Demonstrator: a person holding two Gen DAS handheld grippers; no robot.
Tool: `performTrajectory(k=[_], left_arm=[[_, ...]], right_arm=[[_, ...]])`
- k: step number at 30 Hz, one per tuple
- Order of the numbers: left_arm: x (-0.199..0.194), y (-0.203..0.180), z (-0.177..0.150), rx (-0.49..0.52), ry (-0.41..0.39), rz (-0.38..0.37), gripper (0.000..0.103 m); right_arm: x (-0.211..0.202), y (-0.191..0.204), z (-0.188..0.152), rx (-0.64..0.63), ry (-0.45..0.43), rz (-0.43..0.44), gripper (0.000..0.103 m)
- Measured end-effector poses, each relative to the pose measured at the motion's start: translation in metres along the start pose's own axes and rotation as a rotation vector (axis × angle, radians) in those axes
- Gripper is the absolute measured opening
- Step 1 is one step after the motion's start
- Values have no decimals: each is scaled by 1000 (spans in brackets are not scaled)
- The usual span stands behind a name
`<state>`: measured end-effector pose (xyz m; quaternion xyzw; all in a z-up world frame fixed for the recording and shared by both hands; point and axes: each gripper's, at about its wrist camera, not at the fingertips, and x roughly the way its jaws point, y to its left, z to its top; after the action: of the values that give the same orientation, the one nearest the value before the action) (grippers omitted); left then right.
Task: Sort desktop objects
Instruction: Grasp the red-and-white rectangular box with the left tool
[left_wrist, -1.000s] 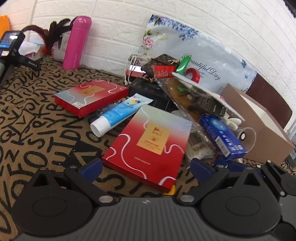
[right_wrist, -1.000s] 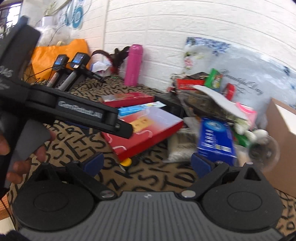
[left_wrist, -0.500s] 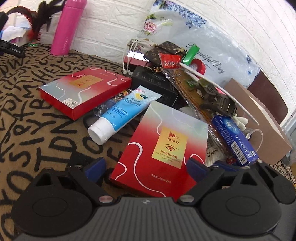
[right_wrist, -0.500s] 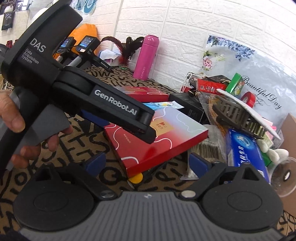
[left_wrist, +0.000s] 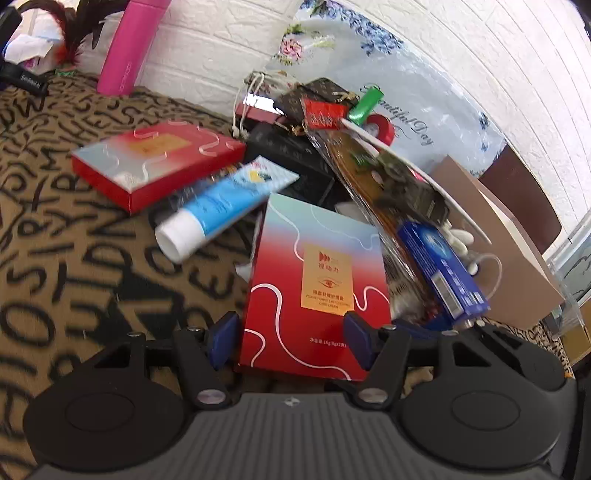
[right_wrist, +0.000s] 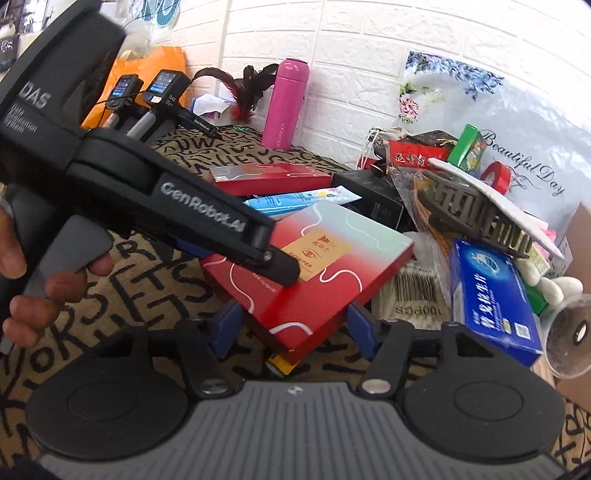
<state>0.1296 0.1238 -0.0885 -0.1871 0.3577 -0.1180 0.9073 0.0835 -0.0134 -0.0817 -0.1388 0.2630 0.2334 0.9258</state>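
Note:
A red and pale-blue flat box (left_wrist: 314, 284) lies in front of a pile of desk items on the letter-patterned cloth. My left gripper (left_wrist: 291, 343) is open, its blue pads either side of the box's near end, not closed on it. The right wrist view shows the same box (right_wrist: 332, 266) with the left gripper's body (right_wrist: 192, 214) over its left end. My right gripper (right_wrist: 295, 328) is open just short of the box's near corner. A second red box (left_wrist: 155, 162) and a blue tube (left_wrist: 221, 206) lie to the left.
The pile holds a blue carton (left_wrist: 443, 273), a black box (left_wrist: 291, 155), red tape (left_wrist: 380, 127), a green item (left_wrist: 364, 107) and a comb-like rack (right_wrist: 480, 218). A pink bottle (right_wrist: 284, 103) stands by the white brick wall. A brown cardboard box (left_wrist: 513, 254) is at the right.
My left gripper has moved forward and down so its pads now flank the near end of the red box. My right gripper has come closer to the box's corner.

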Motion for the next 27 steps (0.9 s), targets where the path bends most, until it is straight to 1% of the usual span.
performTrajectory(k=[5, 10, 14, 16, 17, 18, 19, 21, 25, 27], left_arm=[[-17, -21, -25, 16, 0, 4, 63], [-31, -41, -57, 15, 42, -27, 63], [-40, -56, -77, 48, 65, -64, 63], [-40, -59, -78, 52, 69, -73, 63], [-38, -59, -77, 48, 67, -73, 66], [-35, -59, -74, 45, 69, -68, 69], [-33, -58, -71, 43, 73, -59, 70], [-27, -57, -65, 47, 77, -56, 73], [-14, -60, -55, 67, 91, -60, 81], [-8, -64, -52, 87, 97, -49, 80]], right_arm=[[-20, -7, -10, 6, 14, 43, 62], [-54, -10, -32, 0, 15, 74, 61], [-83, -16, -51, 40, 29, 101, 62], [-93, -20, -59, 66, 48, 118, 62], [-96, -22, -63, 72, 54, 126, 62], [-98, -24, -66, 71, 54, 135, 65], [-99, -24, -67, 65, 55, 139, 72], [-98, -26, -69, 51, 59, 127, 78], [-88, -29, -72, 46, 77, 149, 80], [-82, -31, -75, 50, 90, 157, 80]])
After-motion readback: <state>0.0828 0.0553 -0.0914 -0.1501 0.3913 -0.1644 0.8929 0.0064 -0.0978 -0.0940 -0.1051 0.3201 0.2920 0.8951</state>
